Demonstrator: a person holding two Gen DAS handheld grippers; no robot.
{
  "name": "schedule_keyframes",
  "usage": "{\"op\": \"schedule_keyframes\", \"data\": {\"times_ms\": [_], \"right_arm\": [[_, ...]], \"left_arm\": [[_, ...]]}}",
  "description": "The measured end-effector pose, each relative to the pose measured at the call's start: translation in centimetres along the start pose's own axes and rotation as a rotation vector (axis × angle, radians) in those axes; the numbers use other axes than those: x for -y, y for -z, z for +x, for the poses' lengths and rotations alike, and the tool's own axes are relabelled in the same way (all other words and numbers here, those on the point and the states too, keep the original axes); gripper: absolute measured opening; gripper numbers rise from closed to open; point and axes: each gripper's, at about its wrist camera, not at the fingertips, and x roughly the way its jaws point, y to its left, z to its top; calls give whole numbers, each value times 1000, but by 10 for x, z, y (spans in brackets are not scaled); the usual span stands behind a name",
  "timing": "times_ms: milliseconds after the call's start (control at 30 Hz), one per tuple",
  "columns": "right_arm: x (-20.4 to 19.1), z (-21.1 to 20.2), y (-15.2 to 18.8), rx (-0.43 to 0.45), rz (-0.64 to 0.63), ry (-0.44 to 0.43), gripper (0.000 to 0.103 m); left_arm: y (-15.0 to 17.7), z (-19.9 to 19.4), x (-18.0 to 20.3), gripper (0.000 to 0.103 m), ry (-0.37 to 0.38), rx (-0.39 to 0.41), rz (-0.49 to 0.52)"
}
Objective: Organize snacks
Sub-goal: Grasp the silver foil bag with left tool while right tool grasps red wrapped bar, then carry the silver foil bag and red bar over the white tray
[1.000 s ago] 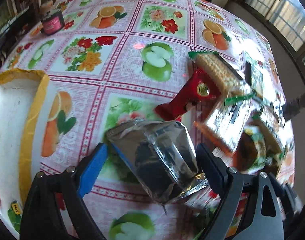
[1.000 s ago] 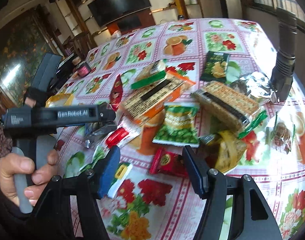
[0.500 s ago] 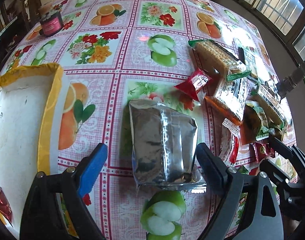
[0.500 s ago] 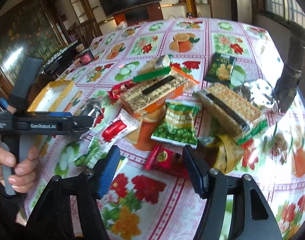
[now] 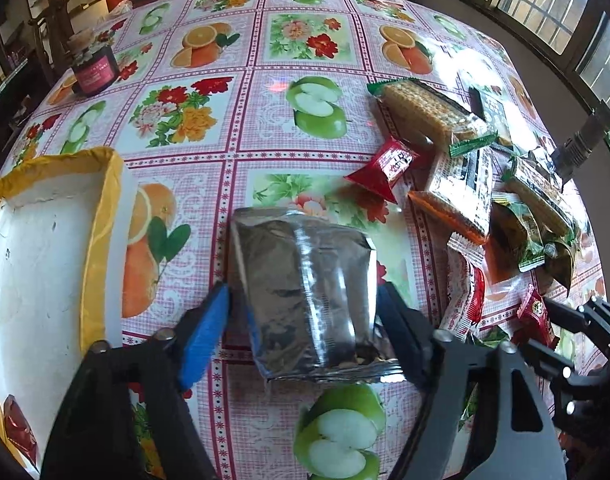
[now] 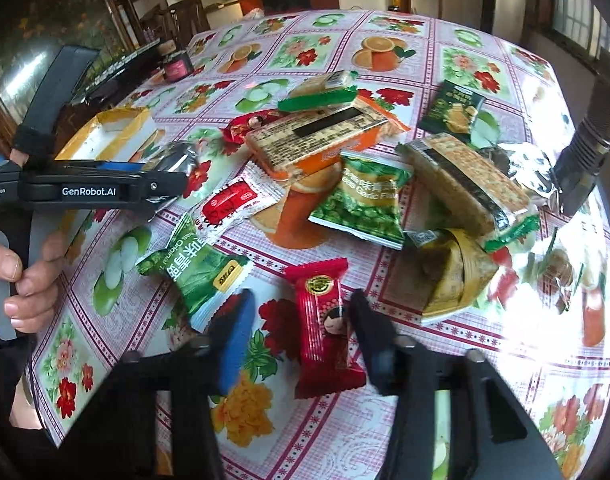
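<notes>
A silver foil packet (image 5: 305,292) lies flat on the fruit-print tablecloth. My left gripper (image 5: 305,320) is open, its jaws on either side of the packet's near half, just short of touching it. The packet also shows in the right wrist view (image 6: 173,160). My right gripper (image 6: 297,332) is open, its jaws either side of a red candy packet (image 6: 325,324) lying on the cloth. A white box with yellow rim (image 5: 45,240) stands left of the foil packet. A heap of snacks (image 6: 365,160) lies beyond the right gripper.
A dark jam jar (image 5: 95,70) stands at the far left of the table. A green packet (image 6: 197,268) lies left of the red one. Cracker packs (image 5: 429,116) and a small red packet (image 5: 385,168) lie right of the foil packet. A black pole (image 6: 585,144) stands at the right edge.
My left gripper's jaws have narrowed around the foil packet, which lay down flat on the cloth after one second ago. My right gripper has moved forward over the red candy packet.
</notes>
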Motion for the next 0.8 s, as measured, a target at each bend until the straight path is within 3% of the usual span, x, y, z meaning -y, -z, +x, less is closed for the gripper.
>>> {"op": "schedule_keyframes", "data": {"times_ms": [67, 300, 467, 800], "right_arm": [[1, -1, 3, 12, 12, 2, 18], [-2, -18, 11, 91, 96, -48, 18], [-16, -40, 12, 153, 98, -67, 18], [-52, -52, 12, 180, 61, -114, 18]], "left_arm": [[-1, -1, -2, 61, 3, 3, -1], [8, -10, 0, 60, 8, 24, 8], [20, -31, 1, 60, -25, 63, 16], [48, -85, -3, 60, -102, 176, 22]]}}
